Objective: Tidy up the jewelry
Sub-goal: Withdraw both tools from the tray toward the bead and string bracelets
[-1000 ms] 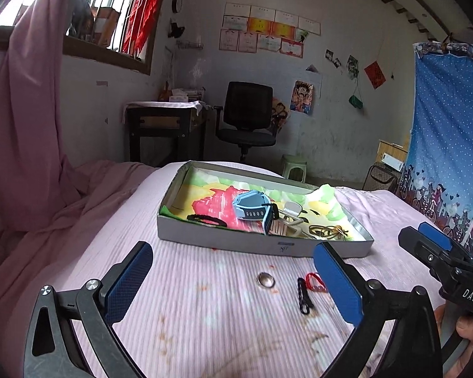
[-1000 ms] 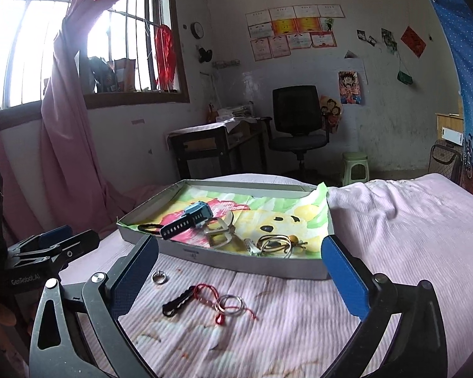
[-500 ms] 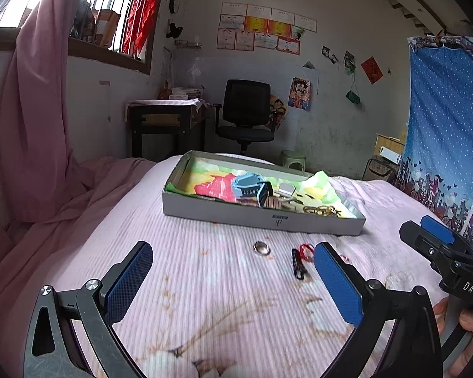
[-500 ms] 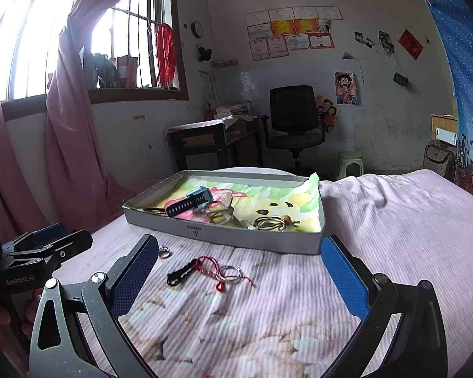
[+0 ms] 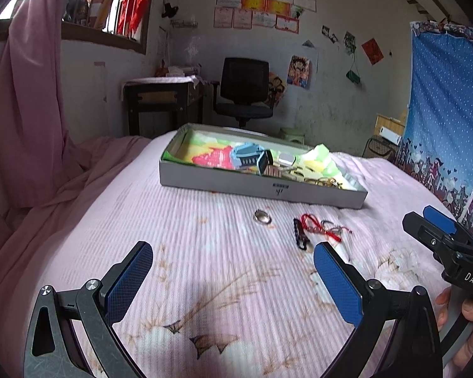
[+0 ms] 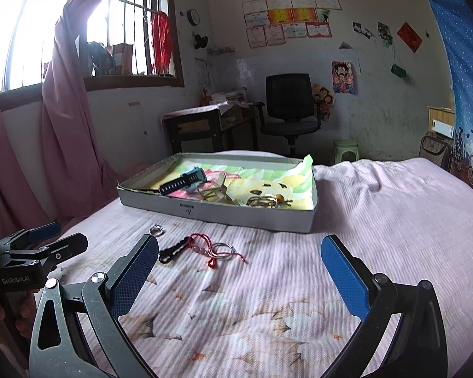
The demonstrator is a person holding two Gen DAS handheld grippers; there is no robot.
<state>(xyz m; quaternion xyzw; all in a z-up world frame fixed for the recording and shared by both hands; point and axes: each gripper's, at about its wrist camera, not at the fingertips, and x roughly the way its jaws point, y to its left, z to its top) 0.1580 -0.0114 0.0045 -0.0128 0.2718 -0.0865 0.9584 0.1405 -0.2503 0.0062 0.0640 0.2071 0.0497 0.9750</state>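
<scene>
Jewelry lies in two groups on the pink bedspread (image 6: 378, 220). Loose on the cloth, a small silver ring (image 5: 262, 216) sits alone; at its 3 o'clock lie a black strap piece (image 5: 299, 236) and a red cord (image 5: 312, 224) tangled with thin silver hoops (image 6: 222, 249). Beyond them, toward 12 o'clock, a shallow grey box (image 5: 224, 180) lined with bright printed paper holds a blue watch (image 6: 186, 180), a square metal-framed piece (image 6: 213, 190) and gold bangles (image 6: 263, 202).

Left gripper (image 5: 233, 278) hovers above the bedspread at 6 o'clock of the loose pieces, its blue pads spread wide, gripping nothing. Right gripper (image 6: 239, 272) is likewise released and empty, the cord and hoops just ahead between its fingers' line.
</scene>
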